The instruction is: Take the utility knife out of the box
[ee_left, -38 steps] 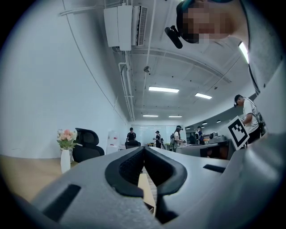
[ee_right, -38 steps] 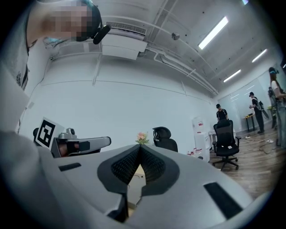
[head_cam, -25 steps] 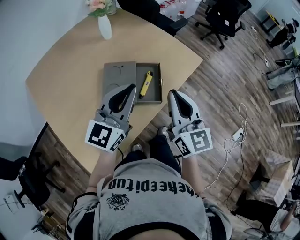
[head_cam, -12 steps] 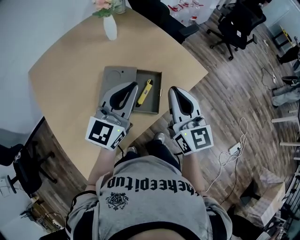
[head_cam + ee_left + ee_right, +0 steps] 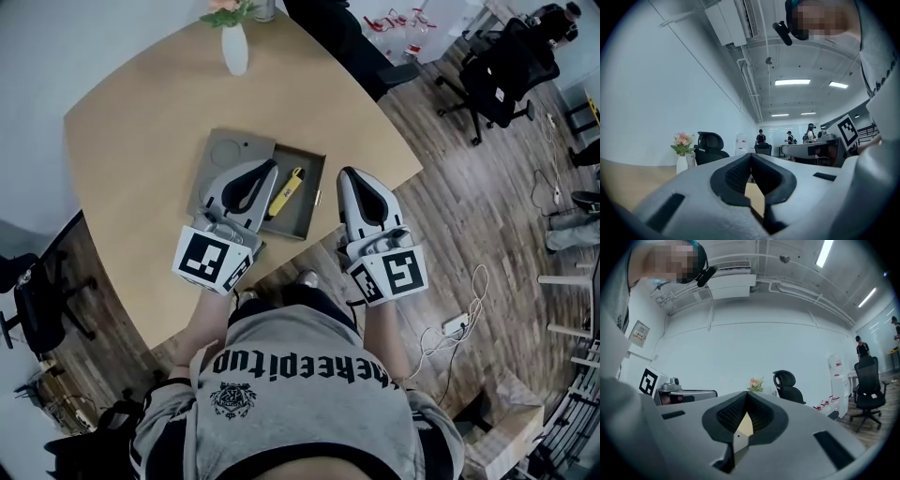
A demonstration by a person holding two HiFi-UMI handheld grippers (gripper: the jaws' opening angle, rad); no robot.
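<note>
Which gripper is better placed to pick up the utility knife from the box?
Left, probably. The left gripper hangs over the open box, its tip right beside the yellow utility knife; the right gripper sits outside the box's right wall. Both are shut.

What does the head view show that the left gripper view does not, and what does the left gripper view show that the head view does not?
Only the head view: the open box on the table, the yellow utility knife lying inside it, and the wooden floor.
Only the left gripper view: the ceiling lights and, close up, the left gripper with its jaws together and nothing between them.
Both: the white vase with flowers, the table, and part of the right gripper.
</note>
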